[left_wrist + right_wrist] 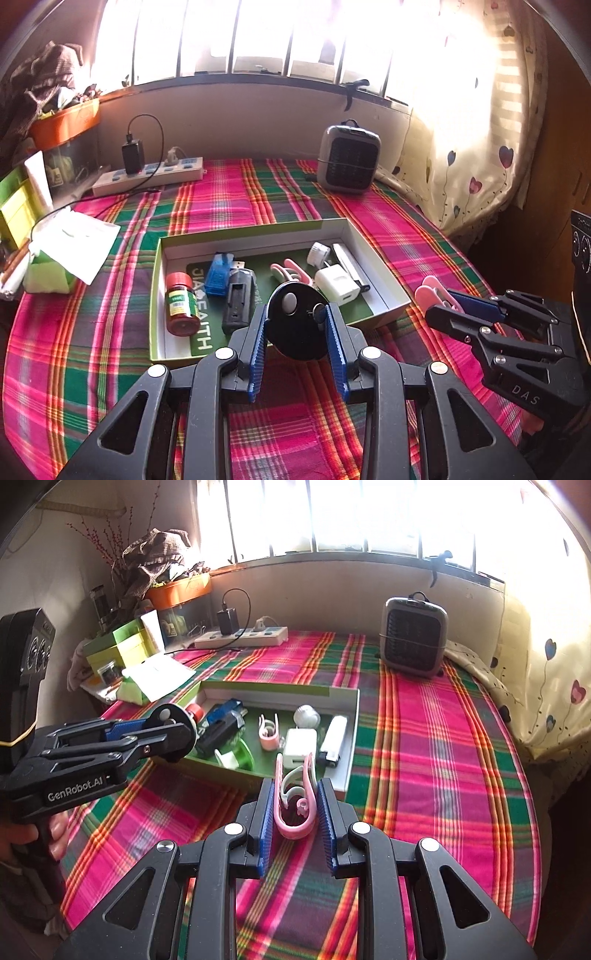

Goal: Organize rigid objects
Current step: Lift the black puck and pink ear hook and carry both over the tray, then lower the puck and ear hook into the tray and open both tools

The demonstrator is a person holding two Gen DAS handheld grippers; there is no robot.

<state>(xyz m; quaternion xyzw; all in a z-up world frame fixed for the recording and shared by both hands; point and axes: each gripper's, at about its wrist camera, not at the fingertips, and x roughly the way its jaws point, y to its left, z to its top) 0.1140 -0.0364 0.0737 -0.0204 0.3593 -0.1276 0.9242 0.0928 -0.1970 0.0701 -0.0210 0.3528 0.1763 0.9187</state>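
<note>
My left gripper (297,317) is shut on a black round disc (295,332) and holds it over the near edge of a green-rimmed box (255,230). The box holds a red-capped bottle (180,308), a blue USB device (218,273), a black charger (239,301), a pink clip (291,271), a white adapter (336,286) and a white lighter (349,264). My right gripper (295,795) is shut on a pink and white clip (295,805), just outside the box's near right corner (347,775). It shows in the left wrist view (443,301) too.
A plaid cloth (424,738) covers the table. A small grey heater (349,158) stands at the back right, a power strip (147,177) with a plugged charger at the back left. Papers and green boxes (55,243) lie at the left. A curtain (472,147) hangs right.
</note>
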